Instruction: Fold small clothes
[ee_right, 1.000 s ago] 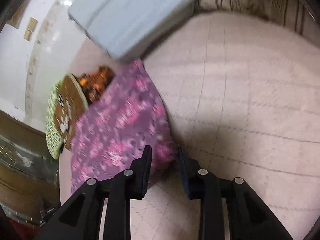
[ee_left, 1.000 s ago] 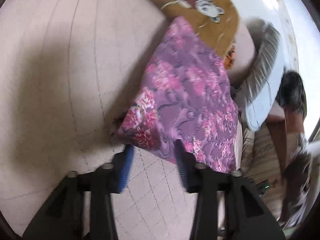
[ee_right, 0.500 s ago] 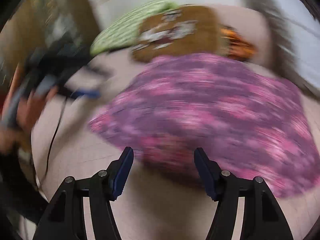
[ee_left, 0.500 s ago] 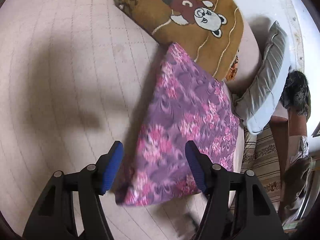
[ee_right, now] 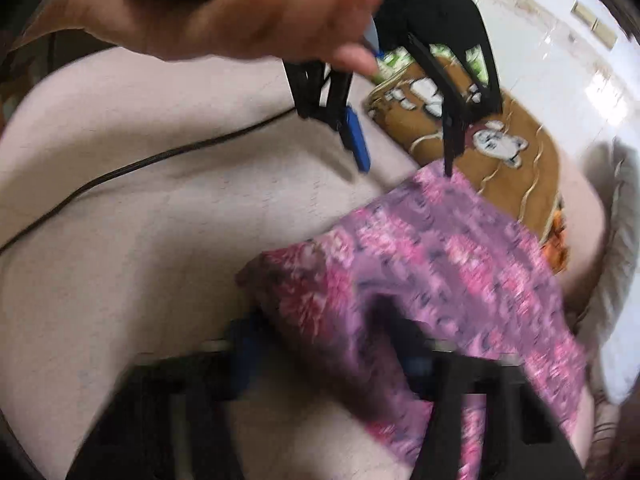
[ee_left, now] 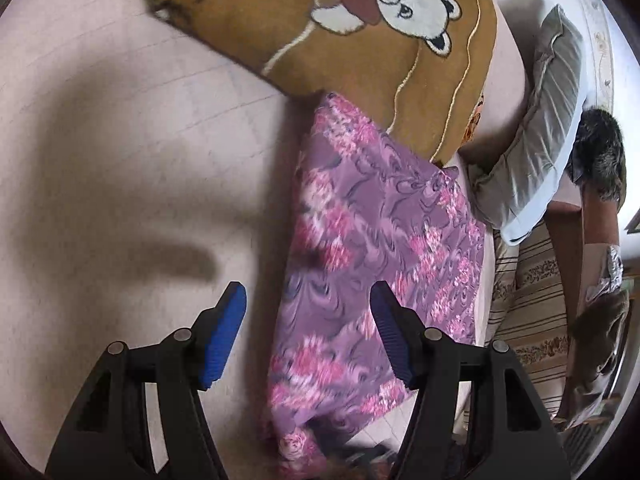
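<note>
Since the earlier frames, both grippers are shifting along the purple floral cloth [ee_left: 372, 248], and the bear-patterned brown mat [ee_left: 360, 44] is filling more of the upper part of the left wrist view. The left gripper [ee_left: 308, 334] is hovering with its jaws apart, having just been opening; the cloth's left edge is lying beneath the gap, but the blue pads [ee_left: 224, 332] are pressing on nothing. The right gripper [ee_right: 332, 344], blurred at the bottom centre of its own view, has just been closing, and its jaws are coming together on the near corner of the cloth, which is bunching and lifting there. In the right wrist view a person's hand [ee_right: 240, 8] is carrying the left gripper at upper centre, above the cloth's far corner. The cloth is lying long and narrow on the pale bed sheet [ee_left: 120, 140], its far end touching the mat, a grey pillow [ee_left: 548, 112] to its right. Judged from its lie, the cloth appears already partly folded lengthwise; a further fold is seemingly just beginning, with one corner taken and the other not yet gripped.
</note>
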`<state>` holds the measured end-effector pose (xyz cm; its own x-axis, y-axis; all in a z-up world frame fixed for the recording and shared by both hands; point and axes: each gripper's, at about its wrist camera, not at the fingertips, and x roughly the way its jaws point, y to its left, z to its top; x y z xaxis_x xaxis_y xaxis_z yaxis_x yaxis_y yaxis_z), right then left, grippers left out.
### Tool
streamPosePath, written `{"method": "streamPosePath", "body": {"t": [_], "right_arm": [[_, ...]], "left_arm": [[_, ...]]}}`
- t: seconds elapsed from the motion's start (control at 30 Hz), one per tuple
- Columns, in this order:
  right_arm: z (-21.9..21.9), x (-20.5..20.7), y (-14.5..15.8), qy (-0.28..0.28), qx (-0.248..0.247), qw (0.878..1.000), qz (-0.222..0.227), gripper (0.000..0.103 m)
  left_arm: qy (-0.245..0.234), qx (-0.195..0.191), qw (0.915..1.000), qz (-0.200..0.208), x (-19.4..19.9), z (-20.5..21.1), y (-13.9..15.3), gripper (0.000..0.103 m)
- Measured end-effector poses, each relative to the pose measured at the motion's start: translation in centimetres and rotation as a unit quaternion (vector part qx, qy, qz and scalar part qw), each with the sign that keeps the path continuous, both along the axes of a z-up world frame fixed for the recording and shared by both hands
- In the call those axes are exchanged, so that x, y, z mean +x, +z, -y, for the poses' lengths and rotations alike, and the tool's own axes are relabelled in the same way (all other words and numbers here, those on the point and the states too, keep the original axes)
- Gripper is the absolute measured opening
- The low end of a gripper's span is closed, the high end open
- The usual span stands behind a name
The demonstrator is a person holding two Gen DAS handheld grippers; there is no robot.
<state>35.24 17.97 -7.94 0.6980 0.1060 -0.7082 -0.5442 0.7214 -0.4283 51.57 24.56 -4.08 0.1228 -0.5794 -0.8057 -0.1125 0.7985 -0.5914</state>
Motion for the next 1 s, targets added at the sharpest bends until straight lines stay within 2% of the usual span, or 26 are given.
{"method": "streamPosePath", "body": {"t": [0.03, 0.1, 0.2, 0.3, 0.37, 0.47, 0.53, 0.57, 0.6, 0.67, 0.83, 1.0], "right_arm": [[0.0, 0.3, 0.0, -0.004, -0.006, 1.000, 0.006, 0.005], [0.8, 0.6, 0.8, -0.012, 0.016, 1.000, 0.024, 0.005], [2.1, 0.2, 2.2, -0.020, 0.044, 0.997, 0.060, 0.005], [2.6, -0.2, 3.4, -0.016, 0.061, 0.995, 0.078, 0.005], [2.8, 0.0, 3.8, -0.015, 0.070, 0.994, 0.078, 0.005], [3.1, -0.1, 4.1, -0.017, 0.084, 0.994, 0.072, 0.005], [3.3, -0.3, 4.1, -0.020, 0.090, 0.994, 0.066, 0.005], [3.4, -0.3, 4.1, -0.021, 0.093, 0.993, 0.065, 0.005], [3.6, -0.2, 4.2, -0.022, 0.098, 0.993, 0.063, 0.005], [4.1, -0.1, 4.4, -0.027, 0.112, 0.992, 0.057, 0.005], [5.9, -0.2, 5.6, -0.045, 0.156, 0.985, 0.050, 0.005], [9.6, -0.5, 7.5, -0.079, 0.223, 0.971, 0.040, 0.005]], "left_arm": [[-0.005, 0.006, 1.0000, 0.000, 0.5, 0.2, -0.1, 0.064], [-0.016, 0.014, 0.9998, -0.002, 1.4, 0.9, -0.5, 0.064], [-0.038, 0.010, 0.9992, -0.006, 2.1, 2.0, -1.0, 0.064], [-0.049, 0.004, 0.9986, -0.020, 2.6, 3.4, -1.8, 0.064], [-0.046, -0.011, 0.9986, -0.026, 2.6, 4.0, -2.2, 0.064], [-0.041, -0.020, 0.9990, 0.000, 2.5, 4.5, -1.5, 0.063], [-0.052, 0.000, 0.9984, 0.020, 2.5, 5.1, -0.7, 0.041], [-0.060, 0.026, 0.9975, 0.028, 2.3, 5.6, -0.3, 0.019], [-0.061, 0.041, 0.9968, 0.030, 2.3, 6.0, -0.1, 0.010], [-0.048, 0.045, 0.9972, 0.035, 1.9, 5.8, 0.3, 0.009], [-0.025, 0.025, 0.9974, 0.063, 0.6, 6.2, 2.8, 0.008], [-0.027, 0.019, 0.9952, 0.092, -0.5, 8.6, 6.7, 0.008]]}}
